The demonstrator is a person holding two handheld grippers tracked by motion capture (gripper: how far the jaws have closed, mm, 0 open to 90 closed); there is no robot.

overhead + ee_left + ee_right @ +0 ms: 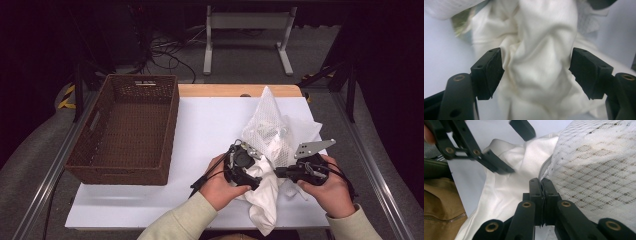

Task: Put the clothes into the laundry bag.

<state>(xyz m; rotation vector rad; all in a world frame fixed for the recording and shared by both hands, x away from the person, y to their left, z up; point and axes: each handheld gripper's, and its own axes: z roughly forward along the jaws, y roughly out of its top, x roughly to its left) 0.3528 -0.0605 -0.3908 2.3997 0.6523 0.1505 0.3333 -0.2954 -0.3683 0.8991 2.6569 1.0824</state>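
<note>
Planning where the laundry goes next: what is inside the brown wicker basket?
The wicker basket looks empty: its woven floor shows bare. Its near wall hides a strip of the floor just behind it.

A basket [125, 131] sits on the left half of the table [210, 125], its far edge near the table's back edge. To its right, in the lower right part of the high view, a mesh bag [270, 120] stands up on the table, and a cloth [265, 200] spills from its near side toward the bottom of the frame, hanging over the table's front edge. The left gripper [248, 172] lies just left of the cloth and the right gripper [280, 173] just right of it, both below the bag in the frame. Beyond the table, at the top centre, a stand [247, 35] rests on the floor, with cables [165, 50] to its left.
</note>
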